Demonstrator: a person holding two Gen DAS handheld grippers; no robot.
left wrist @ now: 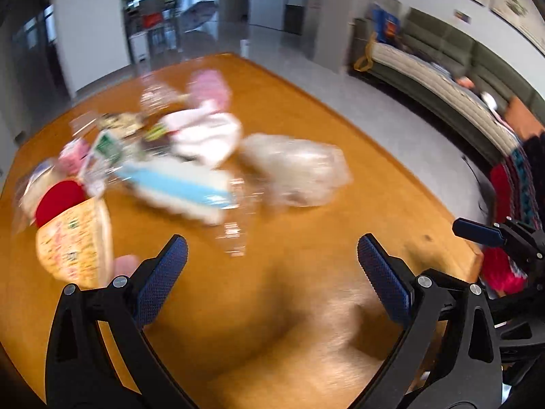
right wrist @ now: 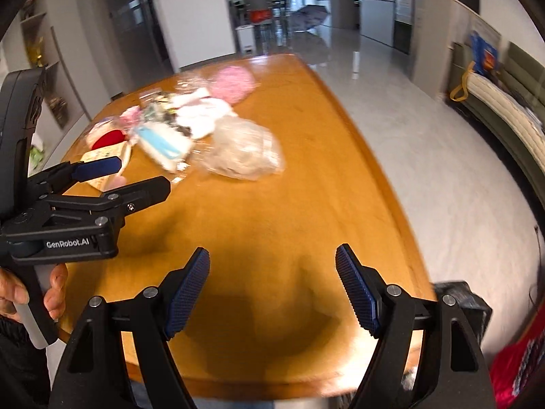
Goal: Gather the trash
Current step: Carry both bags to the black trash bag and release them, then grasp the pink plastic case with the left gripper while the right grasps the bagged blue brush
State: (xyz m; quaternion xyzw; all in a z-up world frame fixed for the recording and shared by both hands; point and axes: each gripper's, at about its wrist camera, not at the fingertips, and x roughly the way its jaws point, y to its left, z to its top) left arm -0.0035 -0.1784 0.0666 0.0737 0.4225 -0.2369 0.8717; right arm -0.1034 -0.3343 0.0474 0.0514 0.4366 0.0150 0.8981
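Lying heaped at ten o'clock on the table [right wrist: 306, 177], the trash [right wrist: 190, 136] — crumpled plastic, paper, pink scraps; both left gripper [left wrist: 272, 259] and right gripper [right wrist: 272, 272] gape wide, empty.

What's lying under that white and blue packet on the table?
The white and blue packet lies over clear plastic wrappers on the wooden table. What else it covers is hidden.

The right gripper [right wrist: 272, 289] hangs wide open over the bare near end of the wooden table [right wrist: 306, 187]; a trash pile [right wrist: 190, 129] lies toward the far left corner, the left gripper [right wrist: 136, 177] near it
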